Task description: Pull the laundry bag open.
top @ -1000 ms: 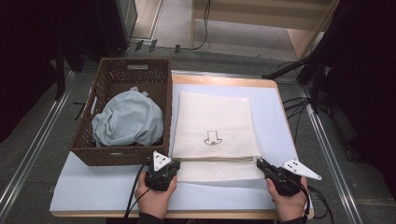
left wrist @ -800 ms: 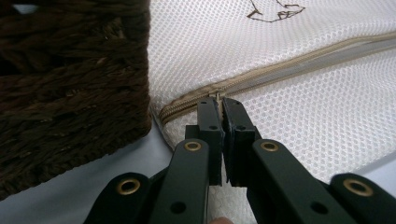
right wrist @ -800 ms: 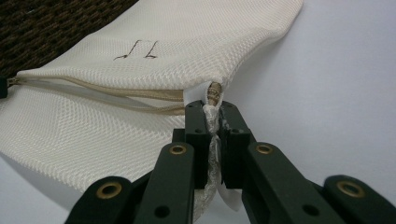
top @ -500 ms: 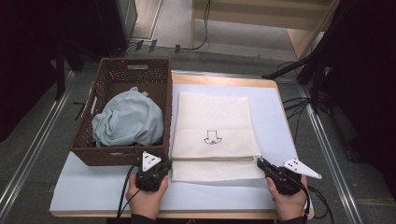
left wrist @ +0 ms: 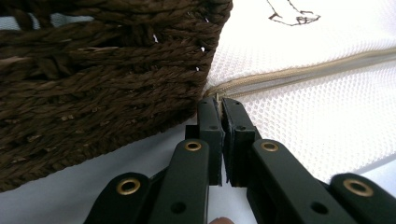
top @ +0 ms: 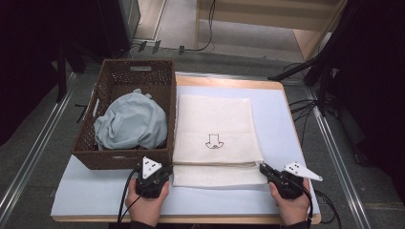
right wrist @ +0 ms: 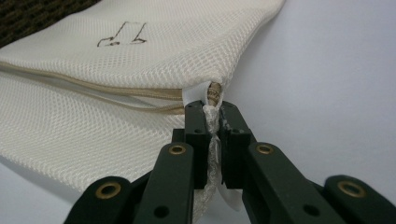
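A white mesh laundry bag (top: 212,124) with a small arrow drawing lies flat on the pale blue table top (top: 282,119), its beige zipper (left wrist: 299,74) running along the near side. My left gripper (top: 168,168) is shut at the zipper's left end, pinching what looks like the zipper pull (left wrist: 217,97) right beside the basket's corner. My right gripper (top: 262,167) is shut on the bag's right corner, with mesh and a white tab (right wrist: 210,105) squeezed between its jaws. A hand holds each gripper at the table's near edge.
A dark brown wicker basket (top: 124,160) stands left of the bag, holding a crumpled light blue-grey cloth (top: 131,121). Its near wall (left wrist: 93,70) is almost against my left gripper. Cables trail on the floor beyond the table's right edge.
My left gripper has shifted a little to the left along the bag's near edge, toward the basket corner. The right gripper and the bag's corner have stayed put.
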Available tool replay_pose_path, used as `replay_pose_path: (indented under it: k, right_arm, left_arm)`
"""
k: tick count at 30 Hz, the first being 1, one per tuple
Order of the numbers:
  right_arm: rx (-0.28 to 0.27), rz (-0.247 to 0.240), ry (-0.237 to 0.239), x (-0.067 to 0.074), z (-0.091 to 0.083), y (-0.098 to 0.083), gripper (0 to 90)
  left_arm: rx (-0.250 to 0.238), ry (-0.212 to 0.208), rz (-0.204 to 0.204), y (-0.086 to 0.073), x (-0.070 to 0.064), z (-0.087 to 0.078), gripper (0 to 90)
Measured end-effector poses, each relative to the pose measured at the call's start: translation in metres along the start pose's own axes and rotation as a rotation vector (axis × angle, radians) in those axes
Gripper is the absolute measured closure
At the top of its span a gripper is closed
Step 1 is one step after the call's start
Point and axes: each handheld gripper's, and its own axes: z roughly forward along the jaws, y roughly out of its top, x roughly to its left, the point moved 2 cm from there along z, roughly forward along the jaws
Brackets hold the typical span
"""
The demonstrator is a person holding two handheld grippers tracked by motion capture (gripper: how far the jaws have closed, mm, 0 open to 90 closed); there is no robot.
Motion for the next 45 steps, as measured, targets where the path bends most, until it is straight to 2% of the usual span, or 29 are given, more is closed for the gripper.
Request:
replay_pose_path:
  k: [13, 15, 16, 18, 20, 23, 26, 28, 32, 36, 40, 41, 43, 45]
  right_arm:
    - [0.052, 0.034, -0.038, -0.005, 0.005, -0.005, 83.6]
    - [0.060, 0.034, -0.044, -0.006, 0.006, -0.005, 82.4]
    - [0.062, 0.039, -0.044, -0.006, 0.006, -0.005, 81.2]
    - [0.066, 0.050, -0.042, -0.008, 0.006, -0.005, 74.6]
    - [0.069, 0.069, -0.034, -0.009, 0.006, -0.005, 61.3]
    - [0.066, 0.087, -0.026, -0.012, 0.005, -0.004, 43.7]
    - [0.048, 0.078, -0.049, -0.013, 0.003, -0.003, 35.9]
    - [0.036, 0.067, -0.064, -0.013, 0.002, -0.002, 33.5]
    - [0.021, 0.061, -0.073, -0.013, -0.001, 0.000, 32.5]
    - [0.014, 0.058, -0.075, -0.011, -0.003, 0.001, 32.9]
    - [0.012, 0.037, -0.071, -0.008, -0.003, 0.002, 33.8]
    - [0.011, 0.034, -0.067, -0.006, -0.003, 0.003, 34.6]
    - [0.008, 0.020, -0.051, -0.002, -0.002, 0.005, 37.6]
    - [0.009, -0.003, -0.017, 0.004, 0.000, 0.009, 39.1]
  left_arm:
    - [-0.002, -0.031, 0.015, -0.001, -0.002, 0.006, 87.5]
    - [-0.012, -0.028, 0.028, -0.001, -0.003, 0.005, 86.5]
    - [-0.016, -0.020, 0.047, -0.001, -0.003, 0.004, 85.6]
    - [-0.017, -0.026, 0.061, -0.001, -0.004, 0.002, 81.4]
    - [-0.025, -0.033, 0.057, 0.000, -0.003, 0.001, 75.1]
    - [-0.064, -0.038, 0.036, 0.004, 0.000, -0.007, 68.0]
    - [-0.086, -0.046, 0.045, 0.007, -0.002, -0.013, 66.1]
    - [-0.100, -0.051, 0.049, 0.010, -0.004, -0.017, 67.3]
    - [-0.111, -0.077, 0.067, 0.013, -0.008, -0.021, 79.8]
    - [-0.095, -0.138, 0.085, 0.013, -0.019, -0.017, 89.1]
    - [-0.057, -0.184, 0.122, 0.009, -0.031, -0.006, 90.0]
    - [-0.043, -0.199, 0.122, 0.008, -0.034, -0.002, 90.0]
    - [-0.018, -0.247, 0.097, 0.006, -0.038, 0.005, 90.0]
    - [-0.007, -0.253, 0.104, 0.005, -0.041, 0.008, 90.0]
